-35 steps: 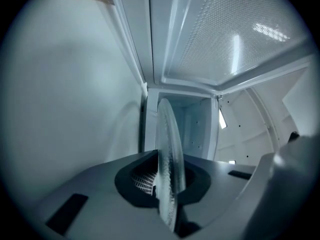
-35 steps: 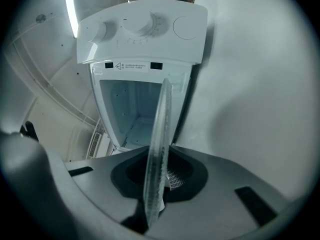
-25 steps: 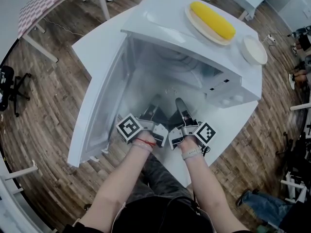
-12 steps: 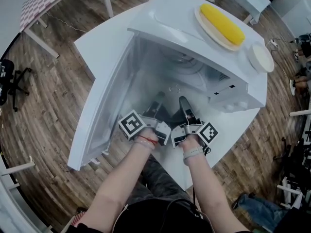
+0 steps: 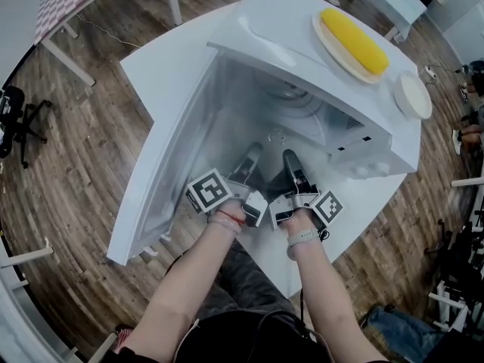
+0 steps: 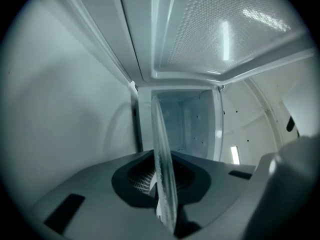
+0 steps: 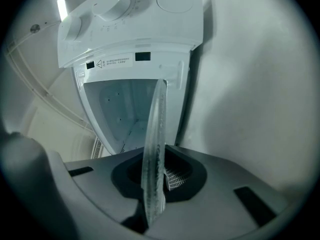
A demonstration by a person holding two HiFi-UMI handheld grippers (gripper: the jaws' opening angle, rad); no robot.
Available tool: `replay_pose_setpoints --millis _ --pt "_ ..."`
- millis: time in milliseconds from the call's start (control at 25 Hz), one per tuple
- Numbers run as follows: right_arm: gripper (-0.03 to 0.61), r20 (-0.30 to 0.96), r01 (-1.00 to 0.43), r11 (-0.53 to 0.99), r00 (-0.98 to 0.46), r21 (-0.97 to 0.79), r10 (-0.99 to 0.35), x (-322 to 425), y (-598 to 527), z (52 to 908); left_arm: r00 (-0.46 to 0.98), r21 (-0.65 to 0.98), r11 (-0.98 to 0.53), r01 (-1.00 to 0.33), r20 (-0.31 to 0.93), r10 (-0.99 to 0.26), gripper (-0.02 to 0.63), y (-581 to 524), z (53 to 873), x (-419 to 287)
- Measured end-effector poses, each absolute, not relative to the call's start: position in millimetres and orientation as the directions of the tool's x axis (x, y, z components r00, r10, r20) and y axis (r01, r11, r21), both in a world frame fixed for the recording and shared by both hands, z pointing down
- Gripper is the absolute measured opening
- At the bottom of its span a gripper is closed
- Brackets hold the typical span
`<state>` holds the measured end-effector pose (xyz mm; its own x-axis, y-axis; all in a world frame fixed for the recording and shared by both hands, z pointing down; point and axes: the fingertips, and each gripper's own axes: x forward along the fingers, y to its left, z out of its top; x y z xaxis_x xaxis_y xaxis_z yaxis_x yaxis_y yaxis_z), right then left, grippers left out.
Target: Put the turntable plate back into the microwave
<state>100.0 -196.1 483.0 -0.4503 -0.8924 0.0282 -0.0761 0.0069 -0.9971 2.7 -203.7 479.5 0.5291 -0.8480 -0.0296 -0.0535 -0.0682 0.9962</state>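
Clamping turntable plate [image 6: 161, 149]: left gripper [image 5: 252, 155], right gripper [image 5: 290, 159]; glass plain only in gripper views.

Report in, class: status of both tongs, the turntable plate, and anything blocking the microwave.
Left tongs shut on turntable plate rim. Right tongs shut on it too. Held at microwave mouth, door open. Nothing visibly blocking.
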Motion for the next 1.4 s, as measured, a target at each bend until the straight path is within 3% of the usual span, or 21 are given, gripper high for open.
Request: replay_pose_setpoints --millis 240,400,1120,1240,1400 --pt "0.038 0.023 -0.078 0.016 -0.467 -0.997 -0.884 100 -200 481 0.556 0.996 -0.077 -0.046 -0.038 -0.830 0.048 -200 478 4" --pt "0.038 0.021 -0.064 0.009 -0.456 -0.998 -0.890 101 -204 480 0.549 0.995 -0.088 0.055 -0.104 -0.830 0.048 -197 469 9" --pt "0.038 0.040 -0.089 -0.003 -0.419 -0.996 -0.907 103 -222 477 0.583 0.995 -0.096 0.004 -0.080 -0.808 0.048 -177 473 12" --pt "0.038 0.042 -0.113 0.008 -0.427 -0.994 -0.903 103 -223 477 0.567 0.993 -0.060 0.100 -0.107 -0.817 0.046 -177 472 15" --pt "0.041 0.060 -0.217 0.046 -0.458 -0.975 -0.887 99 -222 473 0.558 0.994 -0.037 0.098 -0.086 -0.826 0.040 -180 477 12"
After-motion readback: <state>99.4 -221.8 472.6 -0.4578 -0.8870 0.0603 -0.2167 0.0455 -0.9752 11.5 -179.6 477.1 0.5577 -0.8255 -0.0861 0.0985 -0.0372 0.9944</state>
